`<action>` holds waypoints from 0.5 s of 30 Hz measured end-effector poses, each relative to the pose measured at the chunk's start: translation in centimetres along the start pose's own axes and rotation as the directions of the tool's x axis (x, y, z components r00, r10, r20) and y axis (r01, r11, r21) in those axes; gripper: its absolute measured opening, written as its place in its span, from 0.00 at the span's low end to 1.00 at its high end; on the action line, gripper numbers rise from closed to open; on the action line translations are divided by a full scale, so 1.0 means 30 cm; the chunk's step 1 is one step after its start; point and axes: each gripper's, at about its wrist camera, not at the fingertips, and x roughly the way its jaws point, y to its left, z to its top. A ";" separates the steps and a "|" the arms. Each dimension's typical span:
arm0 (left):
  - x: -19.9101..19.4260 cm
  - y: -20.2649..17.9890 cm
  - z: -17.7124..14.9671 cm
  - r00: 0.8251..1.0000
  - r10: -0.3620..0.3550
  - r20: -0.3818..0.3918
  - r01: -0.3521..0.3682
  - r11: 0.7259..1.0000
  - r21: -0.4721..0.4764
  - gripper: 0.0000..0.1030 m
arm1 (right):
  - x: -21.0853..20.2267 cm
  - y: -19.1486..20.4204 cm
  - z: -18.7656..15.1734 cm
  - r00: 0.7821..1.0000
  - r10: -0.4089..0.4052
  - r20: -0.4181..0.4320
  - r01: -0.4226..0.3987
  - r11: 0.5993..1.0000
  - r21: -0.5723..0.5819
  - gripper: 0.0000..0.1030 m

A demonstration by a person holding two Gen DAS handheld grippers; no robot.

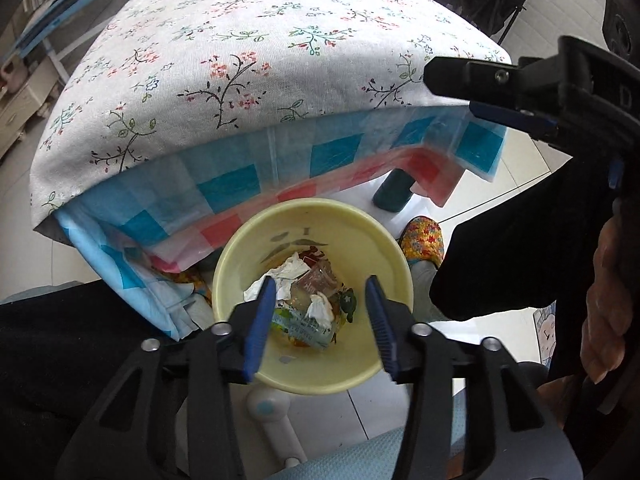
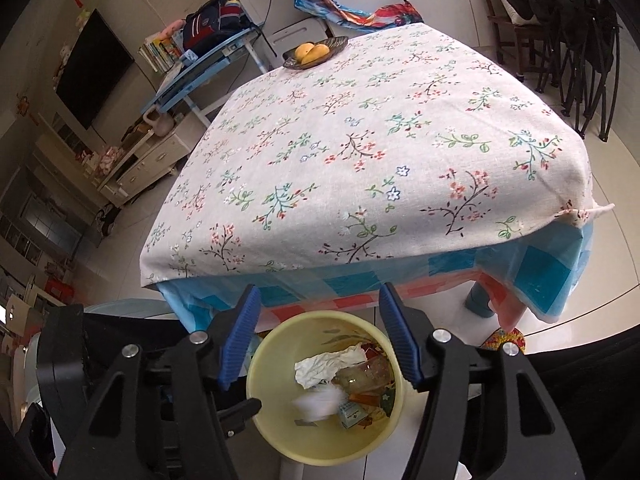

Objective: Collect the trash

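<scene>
A pale yellow bin (image 1: pixel 236 256) stands on the floor by the table's near edge. It holds crumpled white tissues (image 1: pixel 290 270), a clear plastic cup (image 1: pixel 318 280) and printed wrappers (image 1: pixel 306 326). My left gripper (image 1: pixel 320 320) hangs straight over the bin's mouth, open, with nothing between its blue pads. My right gripper (image 2: pixel 320 300) is open and empty above the bin (image 2: pixel 264 416); in the left wrist view it (image 1: pixel 480 92) reaches in from the upper right. In the right wrist view a blurred white scrap (image 2: pixel 318 402) shows inside the bin, near a crumpled tissue (image 2: pixel 324 364).
A table with a floral cloth (image 2: pixel 360 160) over a blue and red checked sheet (image 1: pixel 224 192) fills the far side. A fruit bowl (image 2: pixel 316 54) sits at its far edge. A teal table leg (image 1: pixel 394 192), a person's knitted slipper (image 1: pixel 424 240) and a chair base (image 1: pixel 268 408) surround the bin.
</scene>
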 end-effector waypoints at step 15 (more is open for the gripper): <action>-0.278 0.049 0.069 0.869 0.258 0.422 -0.206 0.964 -0.166 0.74 | -0.149 0.080 0.029 0.952 -0.111 0.285 0.140 0.987 -0.084 0.71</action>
